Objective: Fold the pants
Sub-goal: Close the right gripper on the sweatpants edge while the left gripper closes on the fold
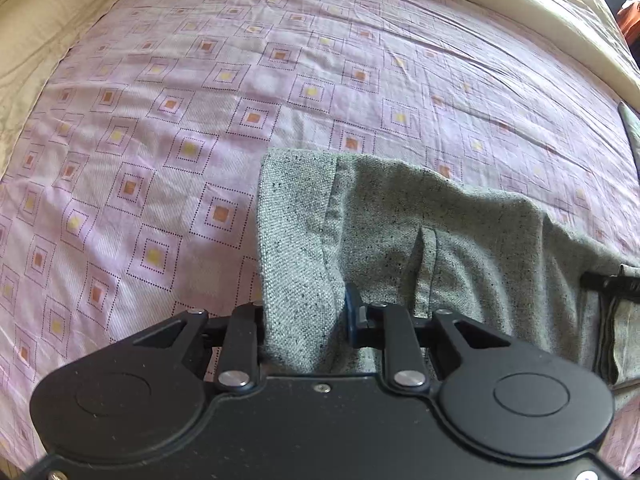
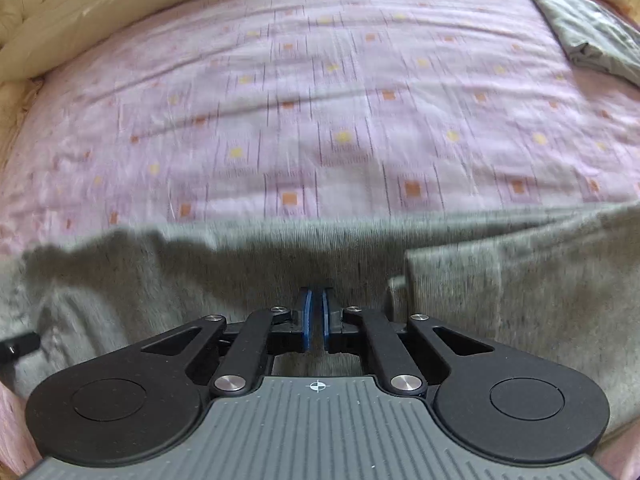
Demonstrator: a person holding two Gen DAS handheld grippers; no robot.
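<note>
On the bed, left wrist view: the left gripper (image 1: 306, 316) holds a thick bunch of the grey pants (image 1: 400, 232) between its jaws, the cloth filling the gap; the waistband end is lifted off the pink bedsheet (image 1: 160, 120), and the rest trails to the right. Risk: the bunch is bulky and gripped near its edge, so a pull could let layers slip out unevenly and skew the fold. At the right edge a dark part of the other tool (image 1: 610, 282) sits close against the cloth; the two could pull against each other. No writing is legible.

Right wrist view (motion-blurred): the right gripper (image 2: 316, 314) has its blue pads nearly together over the pants (image 2: 240, 264), which lie across the near sheet (image 2: 320, 100). Whether any cloth is pinched cannot be told; an empty close would leave this side behind. A folded grey cloth (image 2: 584, 32) lies well apart, far right. Only a crosshair mark (image 2: 318, 386) shows on the tool; no brand is readable.
</note>
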